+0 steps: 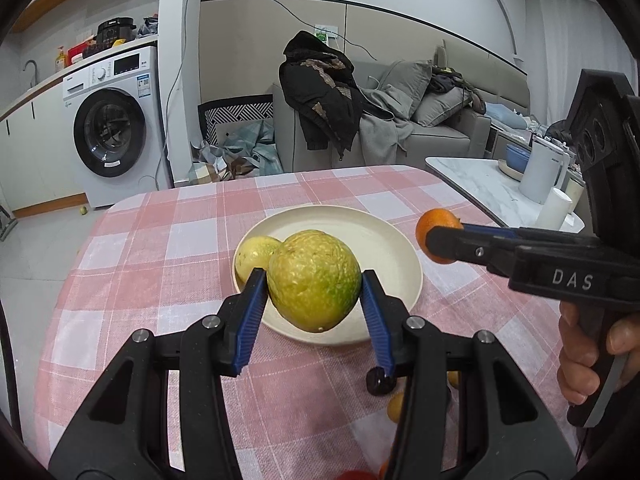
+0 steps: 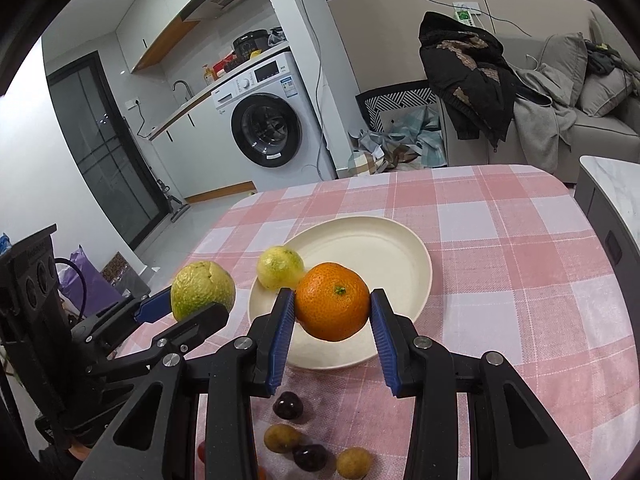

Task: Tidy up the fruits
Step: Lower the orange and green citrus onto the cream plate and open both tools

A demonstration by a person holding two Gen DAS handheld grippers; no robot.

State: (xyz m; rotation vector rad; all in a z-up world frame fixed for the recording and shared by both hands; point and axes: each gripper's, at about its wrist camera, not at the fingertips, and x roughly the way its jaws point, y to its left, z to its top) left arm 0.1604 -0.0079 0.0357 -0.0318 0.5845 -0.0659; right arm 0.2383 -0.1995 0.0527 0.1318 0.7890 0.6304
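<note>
**Mia:** Look at the fingers of the left gripper. The blue pads squeeze the big green-yellow fruit from both sides. The right gripper is clamped on the orange the same way. What are they doing?

**Sam:** They carry fruit to the plate. I think this is the "bring it over" step. Both fruits hang in the air, so they are not put down yet.

**Mia:** Where is everything? Start with the biggest thing.

**Sam:** The table with the pink checked cloth is under the plate. The plate sits near the middle of it. The big green-yellow fruit hangs over the near edge of the plate. In the right wrist view, the orange hangs over the near edge too. The small yellow-green fruit lies on the plate, by its left rim. Little ones wait on the cloth in front of the plate: dark cherries and small brown round fruits.

**Mia:** What comes next?

**Sam:** My guess is each gripper must go forward a bit, come down low over a bare spot on the plate, then let go softly. Round fruit rolls! The two grippers are near each other, so one should go first. The big fruit must not bump the small one off the rim.
</note>
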